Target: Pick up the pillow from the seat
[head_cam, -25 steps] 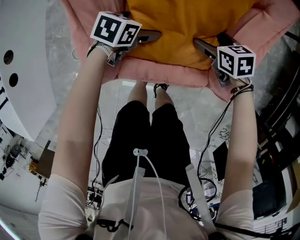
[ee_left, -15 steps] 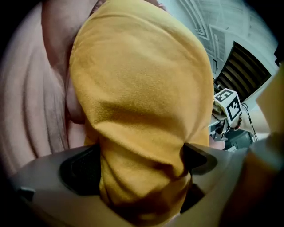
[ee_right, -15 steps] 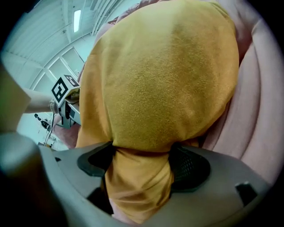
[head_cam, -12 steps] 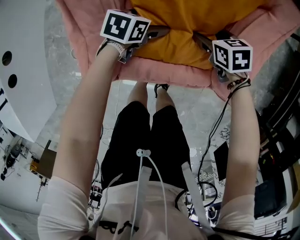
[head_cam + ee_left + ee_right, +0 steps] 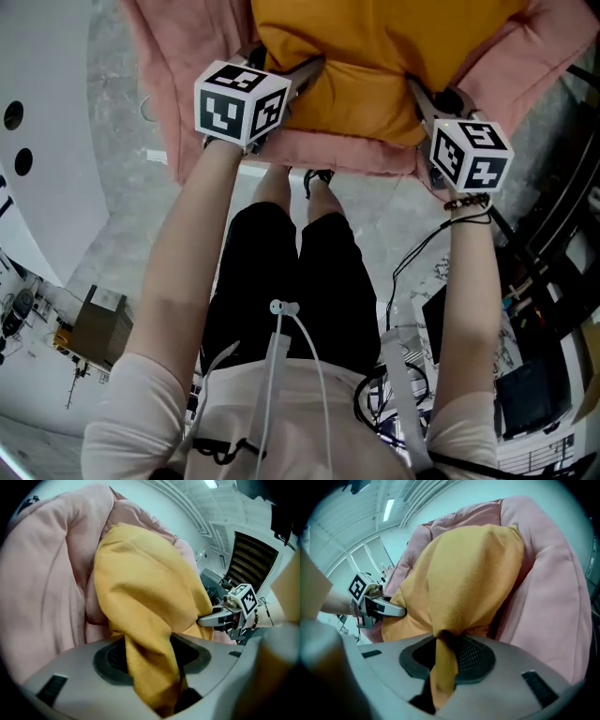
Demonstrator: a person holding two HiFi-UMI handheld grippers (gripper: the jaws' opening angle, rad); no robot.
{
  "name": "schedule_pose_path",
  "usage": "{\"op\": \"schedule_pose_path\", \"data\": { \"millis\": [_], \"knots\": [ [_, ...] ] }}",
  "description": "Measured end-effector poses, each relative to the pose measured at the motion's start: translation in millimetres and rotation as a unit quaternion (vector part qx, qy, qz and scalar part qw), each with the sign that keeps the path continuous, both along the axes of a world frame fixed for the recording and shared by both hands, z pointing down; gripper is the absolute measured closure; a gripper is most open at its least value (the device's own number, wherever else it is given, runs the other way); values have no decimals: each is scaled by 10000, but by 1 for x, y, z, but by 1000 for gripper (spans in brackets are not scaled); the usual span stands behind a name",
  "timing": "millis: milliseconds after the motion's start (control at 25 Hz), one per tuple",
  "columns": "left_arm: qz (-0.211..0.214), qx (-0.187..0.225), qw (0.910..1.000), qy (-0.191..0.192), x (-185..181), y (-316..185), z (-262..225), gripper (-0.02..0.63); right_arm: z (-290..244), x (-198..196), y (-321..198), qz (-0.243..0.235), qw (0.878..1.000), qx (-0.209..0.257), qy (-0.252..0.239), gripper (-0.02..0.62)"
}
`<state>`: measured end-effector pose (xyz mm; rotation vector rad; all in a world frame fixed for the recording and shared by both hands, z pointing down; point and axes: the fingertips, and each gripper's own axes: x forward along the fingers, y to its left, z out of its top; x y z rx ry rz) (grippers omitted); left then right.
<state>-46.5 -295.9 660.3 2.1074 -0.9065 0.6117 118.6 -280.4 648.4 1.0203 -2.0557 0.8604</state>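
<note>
An orange pillow (image 5: 375,56) lies in a pink padded seat (image 5: 319,150). My left gripper (image 5: 305,70) has just closed and is shut on the pillow's near left corner; in the left gripper view the orange cloth (image 5: 150,667) is bunched between its jaws. My right gripper (image 5: 422,94) has just closed too and pinches the near right corner, the cloth (image 5: 443,667) drawn into a thin fold between its jaws. The pillow (image 5: 464,583) hangs lifted at its front edge, stretched between both grippers. Each gripper shows in the other's view: the right gripper (image 5: 211,619) and the left gripper (image 5: 396,611).
The pink seat's cushion walls (image 5: 553,597) rise round the pillow on both sides. A white curved panel (image 5: 37,141) stands at the left. Cables and equipment (image 5: 534,309) crowd the floor at the right. The person's legs (image 5: 291,272) stand just before the seat's front edge.
Both grippers slid in onto the pillow's near corners, closed on the cloth, and have drawn up and back toward me with the front edge lifted.
</note>
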Motion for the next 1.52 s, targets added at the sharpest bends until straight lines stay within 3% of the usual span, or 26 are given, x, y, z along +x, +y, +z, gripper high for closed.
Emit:
{"op": "schedule_pose_path", "data": {
  "millis": [400,680,880,1200,1520],
  "knots": [
    [-192,467,9987,73,-13,14,-65,392,-60,-8,15,193,9975,530,-429,518],
    [-412,627,9969,257,-6,18,-105,397,-112,4,15,646,9903,965,-757,525],
    [-606,703,9951,338,-11,27,-142,401,-154,0,19,554,9883,1178,-789,529],
    [-987,1262,9854,568,-19,20,-214,402,-238,-6,4,359,9790,1869,-731,535],
    [-878,1850,9768,630,-24,-11,-285,403,-310,-10,-18,460,9671,2391,-732,540]
  ]
}}
